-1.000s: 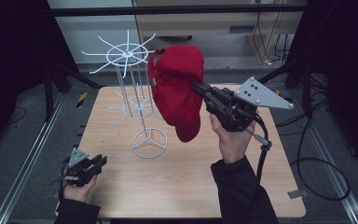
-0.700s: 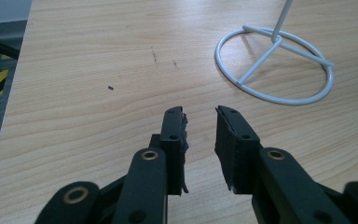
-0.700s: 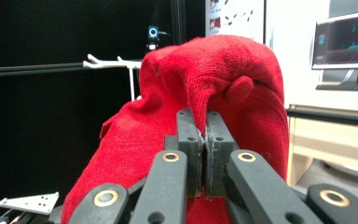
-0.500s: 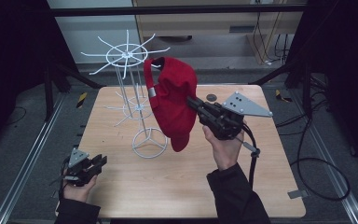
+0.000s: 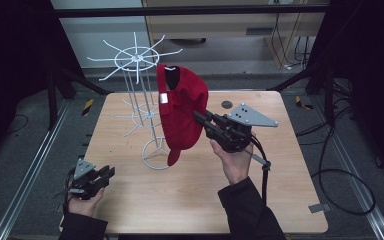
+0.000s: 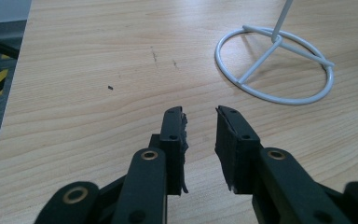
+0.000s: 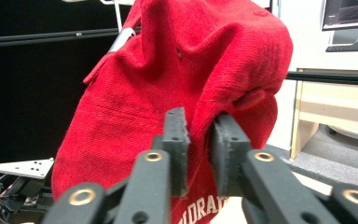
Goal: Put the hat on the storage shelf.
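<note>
Overhead light falling evenly on the wooden table (image 5: 190,200), surroundings sinking into darkness, soft shadow lying beside the rack base (image 6: 275,65), the red cap (image 7: 177,93) showing slightly blurred close up, jaws looming soft-edged

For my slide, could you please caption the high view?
Red fabric cap hanging on white wire rack, right hand-held gripper at it.

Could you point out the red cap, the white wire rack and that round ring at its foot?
Red corduroy cap (image 5: 182,112), high view, crown.
White wire rack (image 5: 136,59), high view, top hub.
Round base ring (image 6: 274,97), left gripper view, near rim.
</note>
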Action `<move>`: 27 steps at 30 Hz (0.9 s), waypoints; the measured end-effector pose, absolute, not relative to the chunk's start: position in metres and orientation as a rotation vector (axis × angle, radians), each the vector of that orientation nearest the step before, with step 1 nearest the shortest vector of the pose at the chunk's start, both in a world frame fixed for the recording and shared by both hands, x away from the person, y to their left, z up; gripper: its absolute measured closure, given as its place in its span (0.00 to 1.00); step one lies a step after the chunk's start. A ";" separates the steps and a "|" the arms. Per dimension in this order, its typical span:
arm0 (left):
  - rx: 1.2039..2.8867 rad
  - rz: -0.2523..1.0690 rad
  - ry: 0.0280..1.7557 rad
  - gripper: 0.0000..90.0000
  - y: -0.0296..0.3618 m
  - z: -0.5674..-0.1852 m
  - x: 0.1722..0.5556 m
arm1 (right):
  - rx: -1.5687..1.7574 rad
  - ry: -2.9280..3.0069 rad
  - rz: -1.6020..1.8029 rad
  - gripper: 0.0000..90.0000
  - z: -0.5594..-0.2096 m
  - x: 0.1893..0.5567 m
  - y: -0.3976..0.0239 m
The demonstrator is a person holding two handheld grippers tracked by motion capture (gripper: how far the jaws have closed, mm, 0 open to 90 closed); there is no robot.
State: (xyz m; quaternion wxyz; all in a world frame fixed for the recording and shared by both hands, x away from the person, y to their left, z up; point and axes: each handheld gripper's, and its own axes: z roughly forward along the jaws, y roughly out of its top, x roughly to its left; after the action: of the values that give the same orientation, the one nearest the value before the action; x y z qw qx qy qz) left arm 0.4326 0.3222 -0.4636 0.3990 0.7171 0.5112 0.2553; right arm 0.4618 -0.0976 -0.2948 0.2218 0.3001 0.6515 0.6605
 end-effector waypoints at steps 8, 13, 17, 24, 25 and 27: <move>1.814 0.647 1.294 0.79 0.323 -0.464 0.433 | 0.825 1.815 1.789 0.55 -0.298 0.461 -0.104; 1.813 0.650 1.294 0.77 0.322 -0.464 0.433 | 0.851 1.786 1.809 0.44 -0.302 0.455 -0.123; 1.811 0.649 1.294 0.75 0.322 -0.464 0.433 | 0.872 1.780 1.808 0.38 -0.312 0.450 -0.137; 1.812 0.643 1.288 0.71 0.321 -0.465 0.433 | 0.948 1.834 1.714 0.31 -0.350 0.445 -0.157; 1.817 0.644 1.287 0.71 0.321 -0.465 0.433 | 0.958 1.846 1.694 0.30 -0.357 0.445 -0.159; 1.822 0.637 1.283 0.70 0.320 -0.466 0.434 | 0.989 1.864 1.661 0.29 -0.372 0.444 -0.165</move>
State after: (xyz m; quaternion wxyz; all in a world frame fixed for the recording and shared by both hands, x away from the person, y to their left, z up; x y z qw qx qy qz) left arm 0.4338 0.3202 -0.4657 0.4005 0.7202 0.5074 0.2520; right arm 0.4440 -0.1654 -0.3718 0.2261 0.3587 0.6762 0.6025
